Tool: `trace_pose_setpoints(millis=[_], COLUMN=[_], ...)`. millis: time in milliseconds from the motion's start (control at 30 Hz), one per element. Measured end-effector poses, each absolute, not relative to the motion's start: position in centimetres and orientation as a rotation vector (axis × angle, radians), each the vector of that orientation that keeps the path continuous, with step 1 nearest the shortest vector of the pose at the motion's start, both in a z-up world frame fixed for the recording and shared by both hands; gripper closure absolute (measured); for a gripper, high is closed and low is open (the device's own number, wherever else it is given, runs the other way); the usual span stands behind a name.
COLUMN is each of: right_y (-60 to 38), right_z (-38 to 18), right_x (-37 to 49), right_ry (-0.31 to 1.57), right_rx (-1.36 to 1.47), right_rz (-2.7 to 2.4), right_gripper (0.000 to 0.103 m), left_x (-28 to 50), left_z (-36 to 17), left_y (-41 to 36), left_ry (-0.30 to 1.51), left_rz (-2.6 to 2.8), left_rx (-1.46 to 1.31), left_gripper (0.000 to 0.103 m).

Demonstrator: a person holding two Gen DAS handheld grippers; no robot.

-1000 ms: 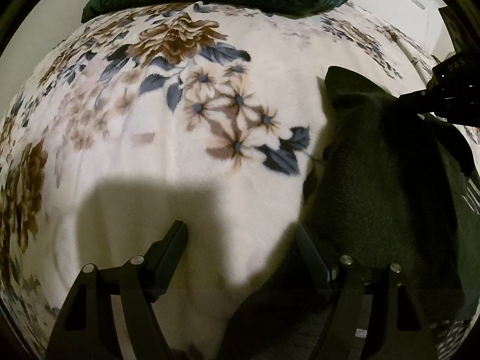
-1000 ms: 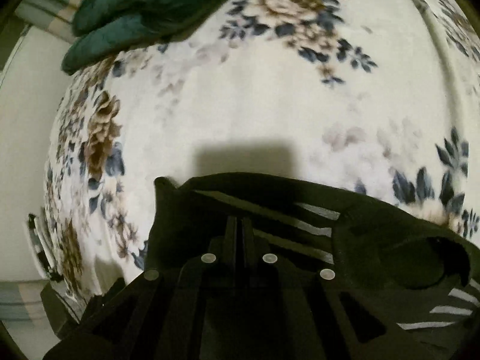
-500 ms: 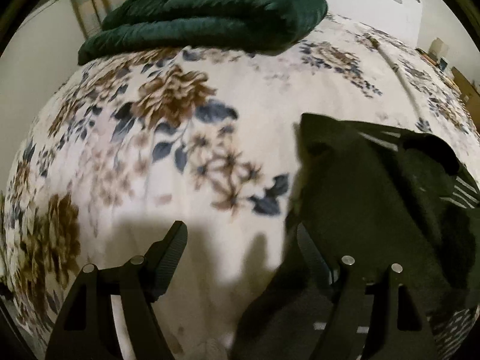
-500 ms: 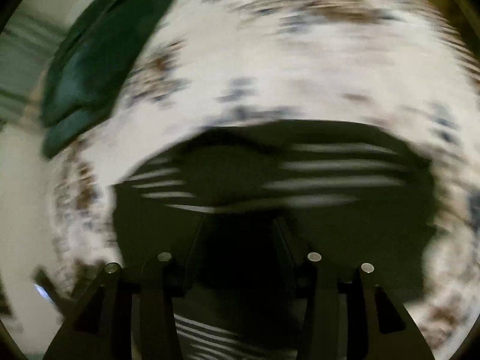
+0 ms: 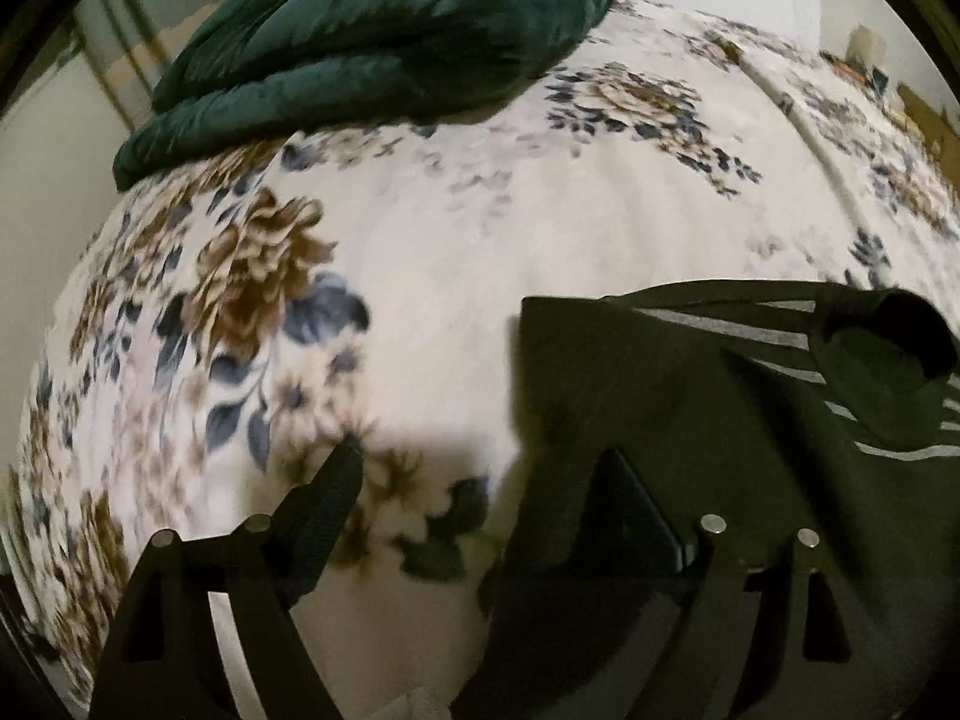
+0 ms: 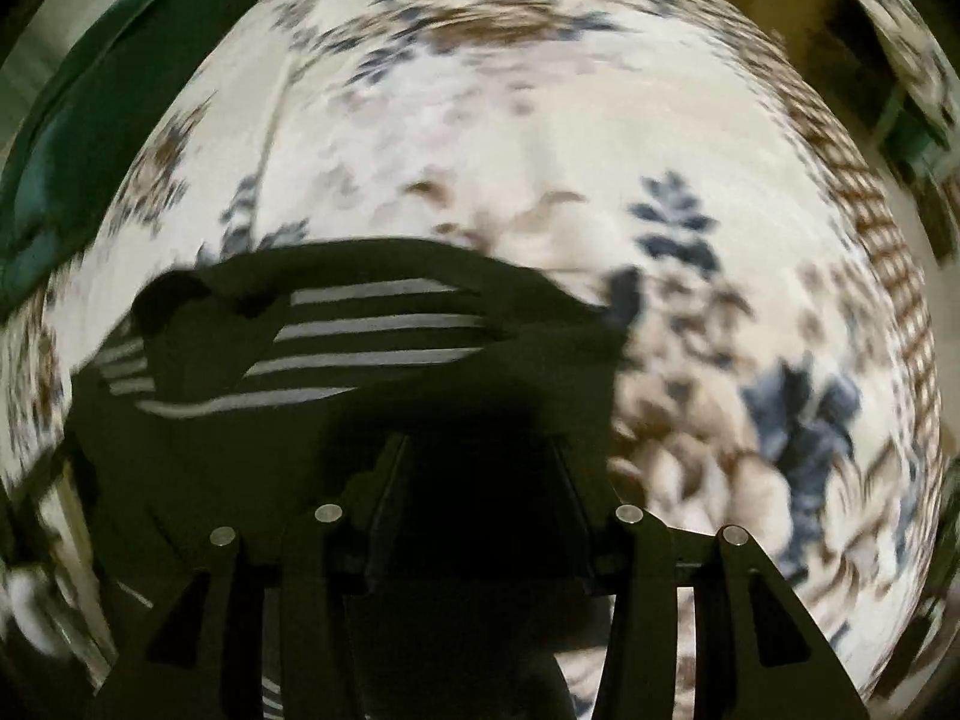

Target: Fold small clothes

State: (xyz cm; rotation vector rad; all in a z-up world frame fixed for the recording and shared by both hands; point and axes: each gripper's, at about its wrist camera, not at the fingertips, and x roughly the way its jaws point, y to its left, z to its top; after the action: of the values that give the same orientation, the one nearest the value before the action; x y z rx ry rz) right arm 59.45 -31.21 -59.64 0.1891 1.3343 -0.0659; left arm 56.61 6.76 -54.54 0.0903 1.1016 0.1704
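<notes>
Both grippers gape, empty: left (image 5: 480, 480), right (image 6: 477, 462). Garment (image 5: 690, 420) lies on bedspread (image 5: 540, 240); left view alone shows green quilt (image 5: 372, 42) clearly, right view is blurred.

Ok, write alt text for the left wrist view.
An open left hand-held gripper hovers over a floral bedspread, its right finger above a dark garment with grey stripes. A folded dark green blanket lies at the far end.
</notes>
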Motion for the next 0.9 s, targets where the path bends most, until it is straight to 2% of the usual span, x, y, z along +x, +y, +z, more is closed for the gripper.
trace_pose_setpoints(millis=[67, 100, 133, 167, 200, 267, 433, 567, 633, 667, 700, 900], right_y=[-29.7, -29.2, -28.8, -28.6, -28.7, -29.0, -30.8, -31.5, -33.1, -34.0, -34.9, -38.7], right_z=[-60.8, -61.4, -61.7, -62.0, -62.0, -61.2, -58.7, -60.9, -60.4, -59.7, -59.0, -57.8], right_x=[59.9, 60.0, 59.9, 59.9, 59.9, 59.7, 60.0, 62.0, 61.7, 61.1, 60.2, 52.2], right_ry=[1.374, 1.389, 1.384, 1.376, 1.369, 1.324, 1.219, 1.357, 1.370, 1.357, 1.338, 1.328], right_rx=[0.122, 0.071, 0.026, -0.021, -0.032, -0.038, 0.006, 0.093, 0.237, 0.307, 0.368, 0.675], right_rz=[-0.015, -0.012, -0.020, -0.028, -0.020, -0.043, -0.153, -0.117, -0.114, -0.125, -0.137, -0.203], right_gripper=[0.055, 0.058, 0.067, 0.094, 0.098, 0.101, 0.101, 0.100, 0.086, 0.072, 0.063, 0.062], left_x=[57.0, 57.1, 57.2, 57.2, 57.1, 57.0, 57.0, 56.9, 56.6, 56.1, 55.7, 50.9], left_z=[-54.9, -55.0, -55.2, -55.4, -55.5, -55.6, -55.9, -55.7, -55.2, -54.8, -54.4, -52.7], left_y=[6.5, 6.4, 6.4, 6.4, 6.4, 6.5, 7.1, 7.3, 7.3, 7.4, 7.5, 8.5], left_ry=[1.104, 1.105, 1.108, 1.110, 1.111, 1.114, 1.119, 1.122, 1.120, 1.114, 1.108, 1.121], left_rz=[0.176, 0.178, 0.181, 0.187, 0.191, 0.196, 0.212, 0.219, 0.216, 0.214, 0.219, 0.222], left_rx=[0.119, 0.130, 0.139, 0.146, 0.148, 0.148, 0.122, 0.106, 0.107, 0.109, 0.111, 0.053], left_gripper=[0.020, 0.020, 0.020, 0.020, 0.020, 0.020, 0.017, 0.017, 0.017, 0.017, 0.017, 0.017])
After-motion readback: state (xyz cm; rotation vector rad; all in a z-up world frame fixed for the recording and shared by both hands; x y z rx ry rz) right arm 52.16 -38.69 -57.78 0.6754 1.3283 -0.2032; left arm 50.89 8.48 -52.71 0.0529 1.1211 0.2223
